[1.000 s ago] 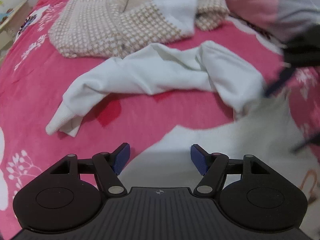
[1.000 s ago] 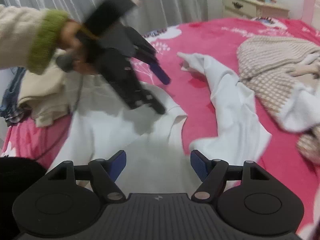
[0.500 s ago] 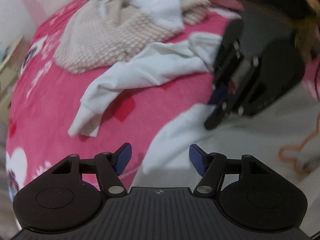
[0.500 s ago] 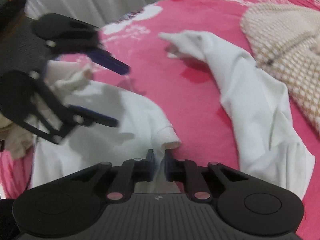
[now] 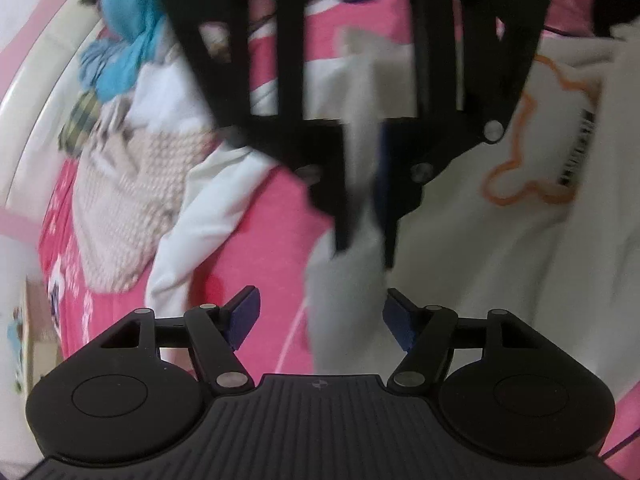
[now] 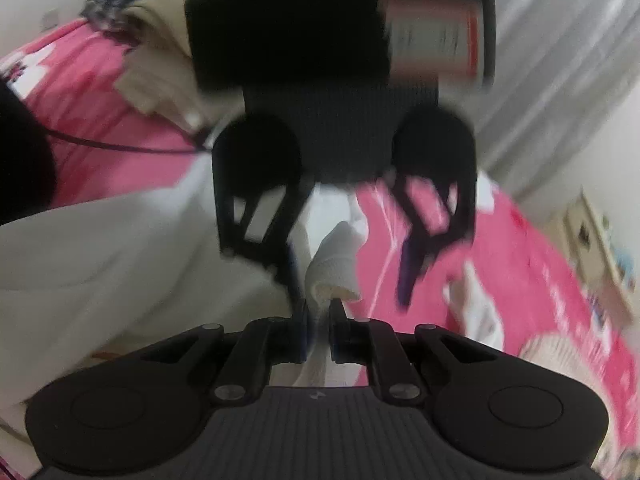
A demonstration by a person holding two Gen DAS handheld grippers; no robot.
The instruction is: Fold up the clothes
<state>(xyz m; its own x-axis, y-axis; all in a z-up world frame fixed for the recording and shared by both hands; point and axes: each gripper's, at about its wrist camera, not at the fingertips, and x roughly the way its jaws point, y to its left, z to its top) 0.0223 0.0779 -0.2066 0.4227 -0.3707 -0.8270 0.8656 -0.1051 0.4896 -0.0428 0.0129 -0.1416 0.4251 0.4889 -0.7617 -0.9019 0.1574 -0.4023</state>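
Observation:
A white sweatshirt [image 5: 500, 256] with an orange outline print [image 5: 532, 128] lies on the pink bed [image 5: 260, 232]. My right gripper [image 6: 319, 322] is shut on the sweatshirt's sleeve cuff [image 6: 334, 264] and holds it up. It shows in the left wrist view [image 5: 366, 216], facing my left gripper with the sleeve hanging from it. My left gripper [image 5: 322, 322] is open, its blue pads on either side of the hanging sleeve [image 5: 344, 300]. The left gripper shows blurred in the right wrist view [image 6: 348, 276], open.
A beige checked knit garment [image 5: 124, 200] lies on the bed at the left, with blue clothing [image 5: 120, 52] beyond it. The sweatshirt's other sleeve [image 5: 192, 216] stretches toward it. A folded cream pile [image 6: 168, 40], grey curtains [image 6: 560, 92] and a pale dresser [image 6: 600, 240] show around the bed.
My right gripper shut on the sleeve cuff and lifted it. Both grippers swung to face each other at close range, and my left gripper now straddles the hanging sleeve.

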